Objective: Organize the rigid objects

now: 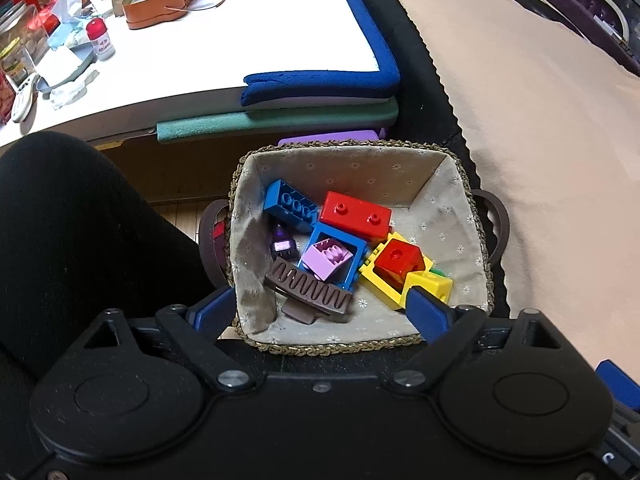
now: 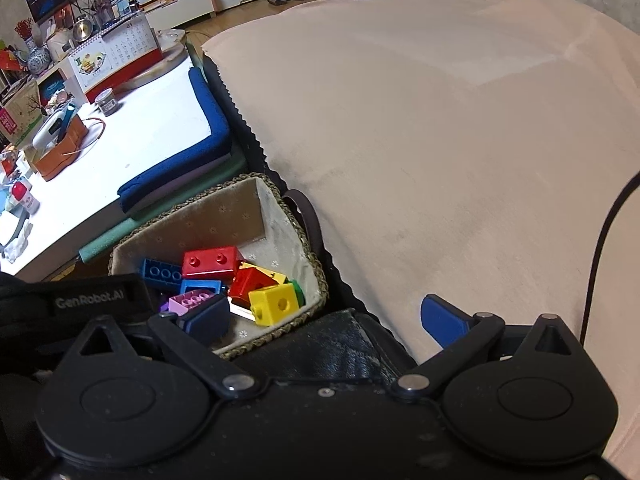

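- Left tongs [image 1: 320, 308] are standing wide apart over the near rim of the woven straw basket with floral cloth lining [image 1: 460, 200], gripping nothing; blue pads [image 1: 426, 312] are showing on both sides.
- Right tongs [image 2: 324, 316] are also spread wide and empty, hovering over the basket's near right corner [image 2: 316, 268] and the edge of the beige cloth-covered cushion [image 2: 440, 160]; one pad [image 2: 444, 318] is sitting over the cloth.
- Toy bricks are lying piled inside the basket: long red plastic brick with two studs [image 1: 356, 214], blue brick tipped on its side showing round holes [image 1: 288, 202], blue open square frame [image 1: 340, 248] with a pink studded brick [image 1: 326, 258] lying in it.
- Small red cube brick [image 1: 398, 260] is resting on a yellow frame piece [image 1: 376, 280], with a yellow cube with round holes [image 1: 430, 286] just beside it, near the right pad.
- Small purple piece [image 1: 282, 242] is sitting by the left wall of the basket.
- Brown plastic hair claw clip with zigzag teeth [image 1: 308, 290] is lying in the near left part of the basket, touching the blue frame.
- White low bench with blue foam edge padding [image 1: 260, 40] is standing behind the basket, carrying an orange leather tray [image 1: 160, 4] and a small red-capped white bottle [image 1: 100, 38].
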A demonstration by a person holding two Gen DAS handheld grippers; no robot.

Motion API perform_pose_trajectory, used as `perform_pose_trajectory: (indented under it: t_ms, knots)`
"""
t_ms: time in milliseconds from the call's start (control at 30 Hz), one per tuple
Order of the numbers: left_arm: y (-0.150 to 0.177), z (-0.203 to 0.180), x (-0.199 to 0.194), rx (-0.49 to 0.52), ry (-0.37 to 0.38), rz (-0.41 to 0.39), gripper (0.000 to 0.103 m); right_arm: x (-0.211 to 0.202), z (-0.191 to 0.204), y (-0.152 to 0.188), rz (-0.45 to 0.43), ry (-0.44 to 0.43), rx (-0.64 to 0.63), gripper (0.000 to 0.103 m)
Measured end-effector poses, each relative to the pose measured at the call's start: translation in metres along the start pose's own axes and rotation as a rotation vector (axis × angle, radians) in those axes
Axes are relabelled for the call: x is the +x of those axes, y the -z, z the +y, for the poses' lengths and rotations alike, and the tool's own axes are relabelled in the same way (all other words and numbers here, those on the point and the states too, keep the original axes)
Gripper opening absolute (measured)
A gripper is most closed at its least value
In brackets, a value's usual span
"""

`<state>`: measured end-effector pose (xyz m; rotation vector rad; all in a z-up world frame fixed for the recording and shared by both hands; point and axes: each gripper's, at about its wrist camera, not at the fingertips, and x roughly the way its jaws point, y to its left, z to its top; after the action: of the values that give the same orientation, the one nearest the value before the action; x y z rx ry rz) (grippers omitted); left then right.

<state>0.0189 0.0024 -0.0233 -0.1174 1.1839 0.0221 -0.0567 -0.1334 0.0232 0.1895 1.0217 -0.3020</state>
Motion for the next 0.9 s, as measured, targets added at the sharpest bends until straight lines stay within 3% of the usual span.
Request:
perform_pose_trajectory:
  t_ms: [533,633,900]
  knots:
    - [0.006,0.000,-0.012,-0.008,-0.020,-0.025,0.089,0.007,-0.001,0.007,0.065,0.102,-0.014,0.102]
    - [0.006,0.001,-0.013,-0.015,-0.007,-0.023,0.094,0.011,0.001,0.007,0.092,0.143,-0.038,0.102]
    - [0.009,-0.005,-0.014,0.031,-0.019,-0.039,0.094,0.011,0.001,0.009,0.088,0.132,-0.040,0.102]
